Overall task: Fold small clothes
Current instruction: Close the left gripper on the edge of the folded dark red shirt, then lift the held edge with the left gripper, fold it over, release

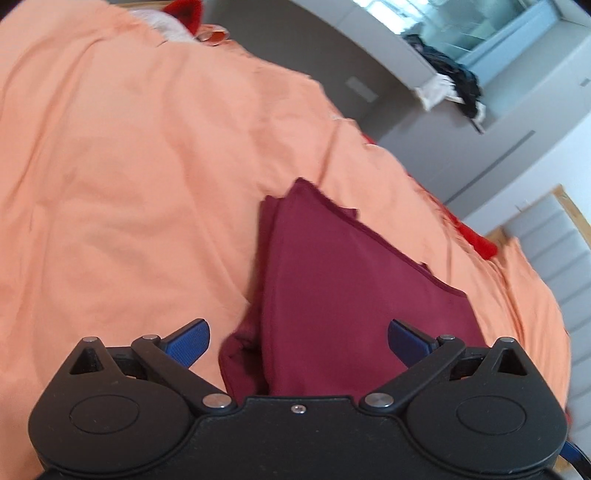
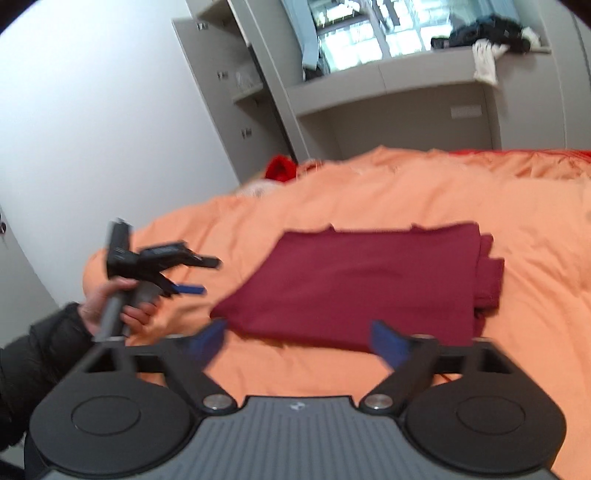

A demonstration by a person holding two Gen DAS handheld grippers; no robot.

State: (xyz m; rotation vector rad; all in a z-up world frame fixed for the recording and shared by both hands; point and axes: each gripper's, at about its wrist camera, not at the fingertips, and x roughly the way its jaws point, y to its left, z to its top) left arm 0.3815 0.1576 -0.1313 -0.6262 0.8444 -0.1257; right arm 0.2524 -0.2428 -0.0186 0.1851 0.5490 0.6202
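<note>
A dark red garment (image 2: pixel 362 284) lies folded into a rectangle on the orange bedspread (image 2: pixel 480 192), with stacked layers showing along its right edge. In the left wrist view the dark red garment (image 1: pixel 343 295) fills the space ahead, and my left gripper (image 1: pixel 299 341) hovers over its near corner, open, blue pads wide apart. My right gripper (image 2: pixel 299 339) is open just short of the garment's near edge, nothing between its blue fingers. In the right wrist view the left gripper (image 2: pixel 201 277) is seen held by a hand (image 2: pixel 110 306) in a dark sleeve, left of the garment.
A bright red cloth (image 2: pixel 280 168) and something white lie at the far end of the bed. Grey shelving (image 2: pixel 388 88) with a window and heaped dark clothes (image 2: pixel 491 31) stands behind. The bedspread (image 1: pixel 129 166) spreads wide to the left, with red fabric (image 1: pixel 480 240) at its right edge.
</note>
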